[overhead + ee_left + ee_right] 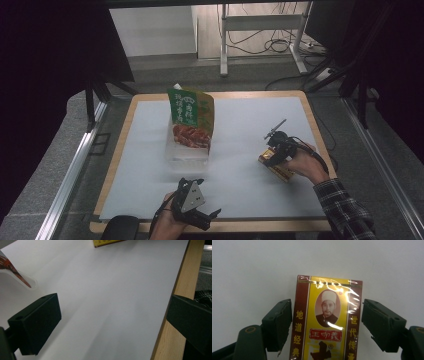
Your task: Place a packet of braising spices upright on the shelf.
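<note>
A yellow and maroon box [327,322] with a printed portrait lies flat on the white sheet [240,125] at the right. My right gripper [326,302] is over it with one jaw along each long side, and I count it as open. In the high view that gripper [273,154] covers the box's [281,171] far end. My left gripper [209,220] rests near the table's front edge. Its jaws are wide open over bare sheet in the left gripper view [112,300]. The box's corner [107,242] peeks in at that view's top edge.
A green snack bag [191,117] stands tilted in a clear container [186,157] at the table's middle; the container's rim [26,280] is also in the left gripper view. The wooden table edge [180,277] runs on the right. Metal frame legs [224,40] and cables lie beyond the table.
</note>
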A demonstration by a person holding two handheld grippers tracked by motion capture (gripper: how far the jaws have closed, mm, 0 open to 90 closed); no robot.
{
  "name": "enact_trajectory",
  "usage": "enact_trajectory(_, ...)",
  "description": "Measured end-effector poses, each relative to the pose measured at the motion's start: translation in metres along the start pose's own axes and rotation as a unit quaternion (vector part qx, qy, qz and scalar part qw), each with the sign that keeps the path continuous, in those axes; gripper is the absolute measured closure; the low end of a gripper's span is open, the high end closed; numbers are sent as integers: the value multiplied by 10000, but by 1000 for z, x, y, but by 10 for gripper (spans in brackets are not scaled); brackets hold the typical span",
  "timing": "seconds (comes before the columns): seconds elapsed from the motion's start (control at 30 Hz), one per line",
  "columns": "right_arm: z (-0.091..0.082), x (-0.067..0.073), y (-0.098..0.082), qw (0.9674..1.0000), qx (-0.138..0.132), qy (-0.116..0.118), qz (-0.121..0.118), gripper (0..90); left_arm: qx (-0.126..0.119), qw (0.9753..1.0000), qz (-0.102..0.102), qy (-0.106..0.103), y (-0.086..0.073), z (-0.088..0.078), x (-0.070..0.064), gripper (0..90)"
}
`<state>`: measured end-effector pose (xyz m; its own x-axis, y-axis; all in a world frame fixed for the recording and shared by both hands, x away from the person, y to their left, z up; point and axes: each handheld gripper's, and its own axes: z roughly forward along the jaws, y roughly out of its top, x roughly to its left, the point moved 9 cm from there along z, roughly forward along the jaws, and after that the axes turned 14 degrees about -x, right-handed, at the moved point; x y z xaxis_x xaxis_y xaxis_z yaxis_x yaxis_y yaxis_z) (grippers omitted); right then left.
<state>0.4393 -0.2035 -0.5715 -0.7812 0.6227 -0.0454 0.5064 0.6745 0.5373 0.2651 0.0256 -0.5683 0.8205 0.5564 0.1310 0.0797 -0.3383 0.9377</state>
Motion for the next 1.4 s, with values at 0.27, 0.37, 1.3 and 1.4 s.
enact_trajectory(0.27,8,1,-2,9994,342,20,40,311,-2,10000,4,0,0,0,0,0)
enact_trajectory(0.37,3,2,0,9996,275,-25,12,316,-22,10000,-34,-8,0,0,0,0)
enact_trajectory(1.3,-52,12,41,9801,-1972,164,174,321,-19,10000,-38,2,0,-1,1,0)
enact_trajectory(1.4,-56,15,47,9753,-2195,187,144,321,19,10000,2,-12,0,-1,1,0)
